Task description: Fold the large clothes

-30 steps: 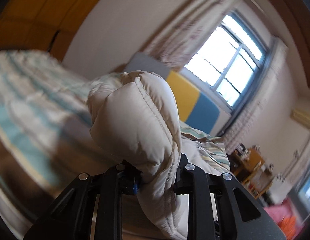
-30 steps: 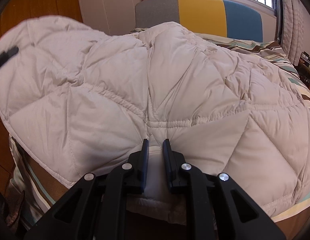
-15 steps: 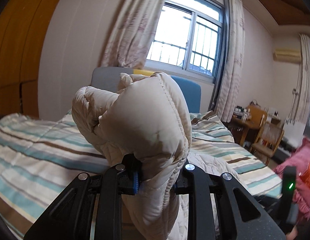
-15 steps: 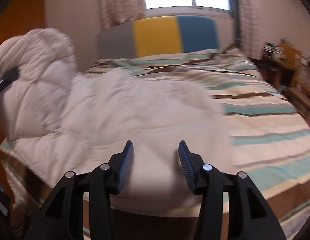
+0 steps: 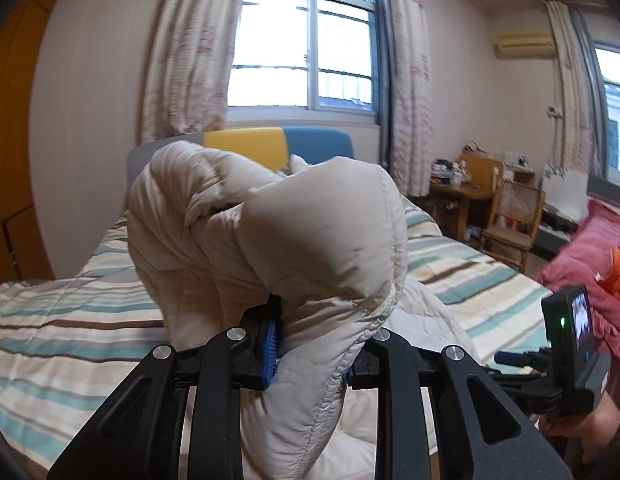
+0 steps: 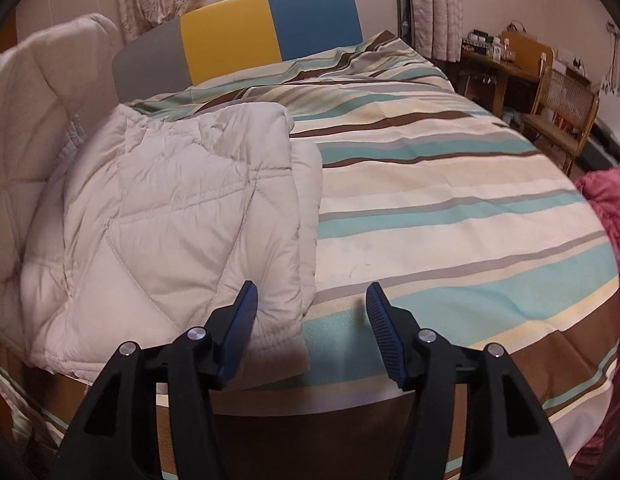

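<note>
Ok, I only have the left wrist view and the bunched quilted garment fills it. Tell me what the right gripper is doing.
Observer: The right gripper is open and holds nothing, above the near edge of the striped bed cover.
Operator: Report where the rest of the garment lies.
Observer: The beige quilted garment lies folded over itself on the bed's left part; one part rises at far left.
Operator: Confirm my grip.
Observer: The left gripper is shut on a bunched fold.

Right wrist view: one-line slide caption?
Open right tongs hover over the striped bed beside the partly folded coat.
</note>
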`<state>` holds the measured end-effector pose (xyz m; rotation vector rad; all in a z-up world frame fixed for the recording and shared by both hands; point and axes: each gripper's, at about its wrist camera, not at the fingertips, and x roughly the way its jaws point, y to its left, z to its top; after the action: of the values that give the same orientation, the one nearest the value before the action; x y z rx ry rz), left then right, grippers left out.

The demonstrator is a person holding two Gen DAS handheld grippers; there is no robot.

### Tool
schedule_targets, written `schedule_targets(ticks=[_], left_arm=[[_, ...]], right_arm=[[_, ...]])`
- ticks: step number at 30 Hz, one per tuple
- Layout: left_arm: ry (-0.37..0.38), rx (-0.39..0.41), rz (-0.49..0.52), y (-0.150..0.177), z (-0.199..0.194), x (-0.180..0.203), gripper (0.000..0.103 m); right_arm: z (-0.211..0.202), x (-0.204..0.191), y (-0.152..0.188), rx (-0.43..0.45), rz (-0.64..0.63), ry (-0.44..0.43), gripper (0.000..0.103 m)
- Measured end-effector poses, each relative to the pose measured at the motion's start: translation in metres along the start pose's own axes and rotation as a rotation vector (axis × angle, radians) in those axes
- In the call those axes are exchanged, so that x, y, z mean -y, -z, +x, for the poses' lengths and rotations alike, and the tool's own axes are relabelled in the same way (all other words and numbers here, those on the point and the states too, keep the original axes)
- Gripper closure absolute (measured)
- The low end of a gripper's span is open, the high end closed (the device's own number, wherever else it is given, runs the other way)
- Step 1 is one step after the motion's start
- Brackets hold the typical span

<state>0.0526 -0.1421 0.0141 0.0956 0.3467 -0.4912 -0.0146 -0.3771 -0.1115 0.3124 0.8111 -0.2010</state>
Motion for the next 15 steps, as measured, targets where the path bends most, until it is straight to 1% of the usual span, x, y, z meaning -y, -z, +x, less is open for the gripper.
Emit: schedule_targets(ticks=[2,6,9,11,15], left_arm=[[0.014,-0.011,0.034,0.003,0.004,0.015,0.080],[0.049,-0.033,0.094,0.011,0.017,0.036,0.080],[0.085,-0.047,0.119,0.016,0.025,0.051,0.080],[0.111,-0.059,0.144,0.021,0.031,0.061,0.080],[0.216,-0.112,0.188,0.035,0.045,0.087,0.080]], right_arm=[[-0.007,0.007,0.001,0.018,0.013,-0.009,0.044],[-0.027,0.020,-0.003,0.078,0.043,0.012,0.043],[-0.036,0.033,-0.007,0.107,0.093,-0.018,0.042],[-0.039,0.037,-0.009,0.114,0.101,-0.020,0.043],[-0.043,0.040,-0.009,0.122,0.113,-0.021,0.043]])
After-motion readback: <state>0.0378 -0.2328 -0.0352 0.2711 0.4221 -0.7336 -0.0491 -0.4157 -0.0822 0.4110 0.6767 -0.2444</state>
